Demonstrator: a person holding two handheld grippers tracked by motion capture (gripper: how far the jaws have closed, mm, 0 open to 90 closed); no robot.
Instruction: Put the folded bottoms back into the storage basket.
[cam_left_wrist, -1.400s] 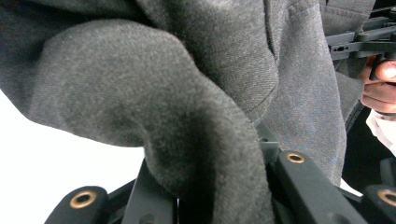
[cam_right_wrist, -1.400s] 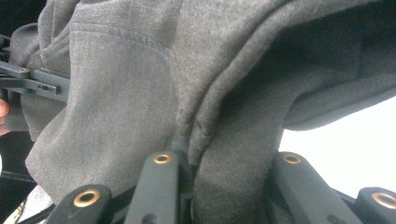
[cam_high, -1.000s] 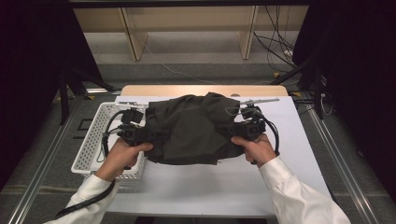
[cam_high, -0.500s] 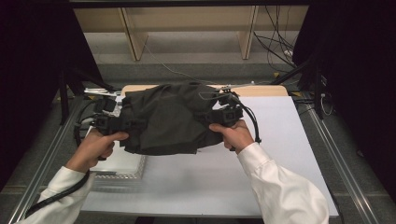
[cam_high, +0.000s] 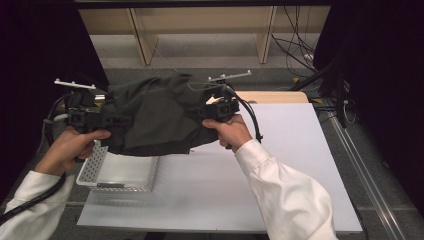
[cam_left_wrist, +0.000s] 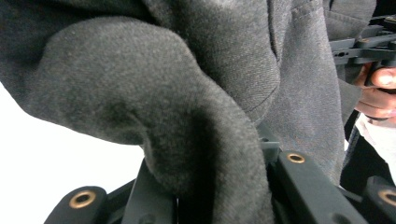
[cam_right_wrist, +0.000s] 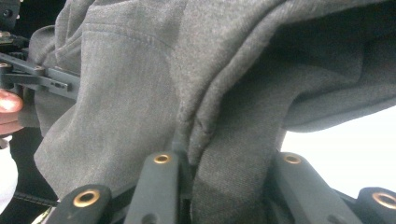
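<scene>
We hold the dark garment (cam_high: 155, 117) in the air above the basket (cam_high: 120, 172) at the table's (cam_high: 280, 150) left edge, left gripper (cam_high: 102, 120) and right gripper (cam_high: 207, 111) each pinching a bunched fold. We should keep both grips firm and level, lowering together into the basket.

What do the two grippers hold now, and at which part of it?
Both hold the dark grey garment: the left gripper at its left edge, the right gripper at its right edge.
</scene>
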